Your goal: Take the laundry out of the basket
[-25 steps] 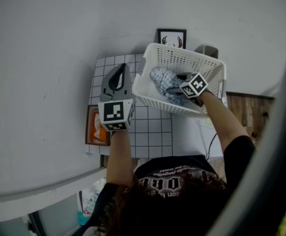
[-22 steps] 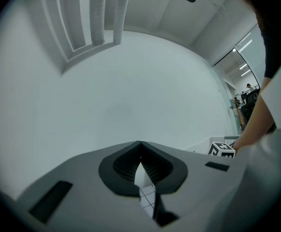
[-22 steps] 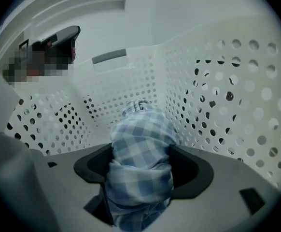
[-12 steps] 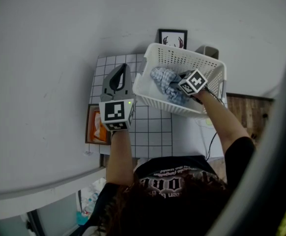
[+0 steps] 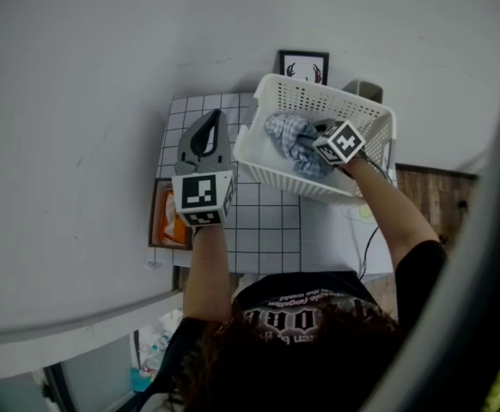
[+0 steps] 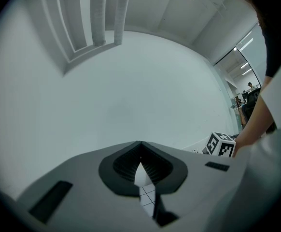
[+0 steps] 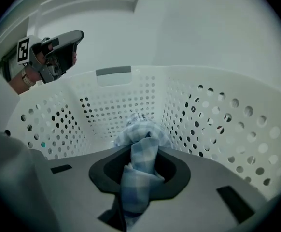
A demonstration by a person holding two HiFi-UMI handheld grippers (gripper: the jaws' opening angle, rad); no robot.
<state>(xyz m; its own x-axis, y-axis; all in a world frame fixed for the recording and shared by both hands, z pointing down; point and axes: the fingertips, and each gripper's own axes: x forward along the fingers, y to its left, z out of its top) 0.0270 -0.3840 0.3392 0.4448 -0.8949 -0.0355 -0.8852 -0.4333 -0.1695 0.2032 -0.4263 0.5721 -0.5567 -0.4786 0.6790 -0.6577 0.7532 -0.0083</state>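
A white perforated laundry basket [image 5: 286,178] stands on the white gridded table [image 5: 265,223]. Inside it lies a blue checked cloth [image 5: 286,136]. My right gripper [image 5: 312,144] reaches down into the basket; its jaws have just been closing and now pinch a bunched fold of the cloth [image 7: 140,178]. In the right gripper view that gripper [image 7: 141,146] holds the fold above the basket's floor, with the holed wall [image 7: 217,115] around it. My left gripper [image 5: 214,120] hovers level to the left of the basket. It is shut and empty, its fingertips meeting [image 6: 140,146].
A framed picture [image 5: 302,65] leans against the wall behind the basket. A brown box with something orange in it [image 5: 166,221] sits at the table's left edge. Wooden floor [image 5: 430,194] and a cable show to the right of the table.
The right gripper's jaws went from wide open to pinched on the checked cloth and rose slightly, pulling the cloth up into a bunch. The left gripper has stayed still.
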